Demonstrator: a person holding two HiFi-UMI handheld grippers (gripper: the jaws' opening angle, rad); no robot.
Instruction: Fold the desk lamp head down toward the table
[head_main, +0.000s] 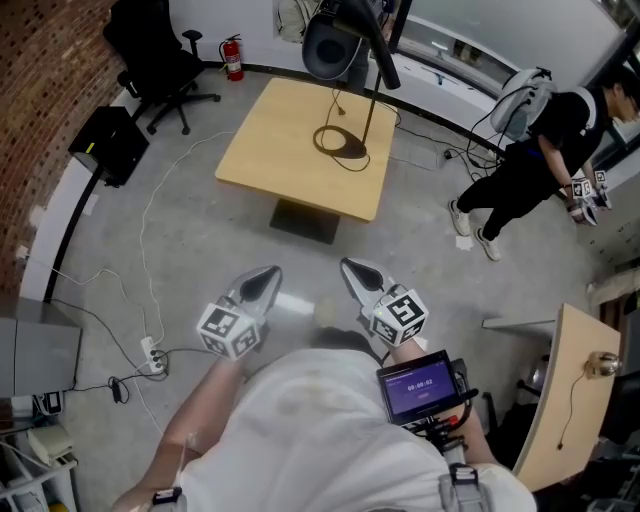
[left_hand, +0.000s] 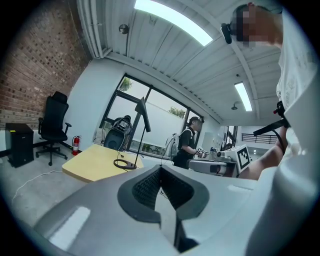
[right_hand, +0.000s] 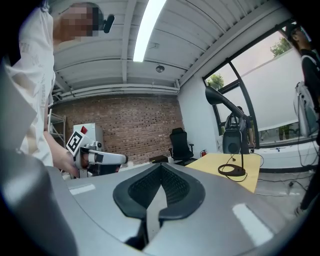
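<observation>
One black desk lamp (head_main: 370, 105) upright on yellow table (head_main: 270, 150)

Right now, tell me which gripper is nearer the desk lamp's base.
Right, slightly. The right gripper sits nearly in line with the lamp base, short of the table; the left gripper is just as far back but further left. Neither touches it.

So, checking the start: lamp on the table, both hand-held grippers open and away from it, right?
No: the left hand-held gripper and the right hand-held gripper are shut, as their own views show. The lamp stands on the table, away from them.
</observation>
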